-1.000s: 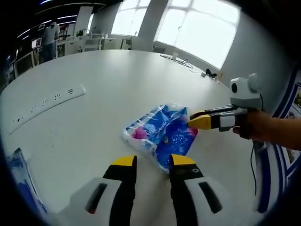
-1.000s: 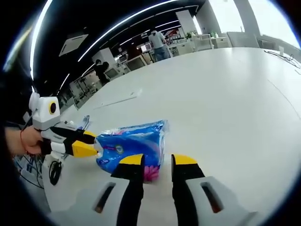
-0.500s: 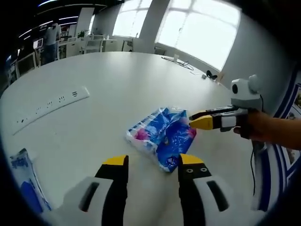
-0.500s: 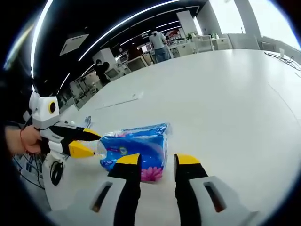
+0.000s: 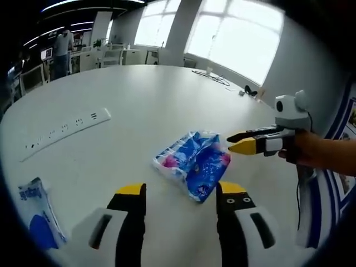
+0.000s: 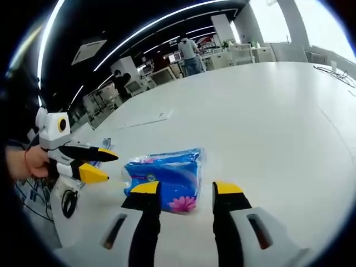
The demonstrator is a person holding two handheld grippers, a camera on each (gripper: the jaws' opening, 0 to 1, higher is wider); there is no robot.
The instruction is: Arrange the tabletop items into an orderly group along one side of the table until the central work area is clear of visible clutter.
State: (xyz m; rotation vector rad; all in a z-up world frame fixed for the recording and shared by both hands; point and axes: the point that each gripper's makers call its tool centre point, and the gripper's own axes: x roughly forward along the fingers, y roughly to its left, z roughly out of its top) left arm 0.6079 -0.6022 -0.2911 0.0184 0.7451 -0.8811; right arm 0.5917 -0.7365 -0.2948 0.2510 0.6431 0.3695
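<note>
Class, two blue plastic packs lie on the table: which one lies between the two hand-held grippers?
The larger blue pack with pink flowers, mid-table between both open grippers. The smaller blue-and-white pack lies apart near the table edge.

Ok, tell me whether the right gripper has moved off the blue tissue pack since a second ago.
Yes. The right gripper has backed away from the blue tissue pack, toward the table's right edge.

White table (image 5: 139, 105) carries a blue tissue pack (image 5: 193, 162) near its edge, a white power strip (image 5: 65, 129), a blue-white packet (image 5: 38, 216), cables (image 5: 214, 78) far side.
</note>
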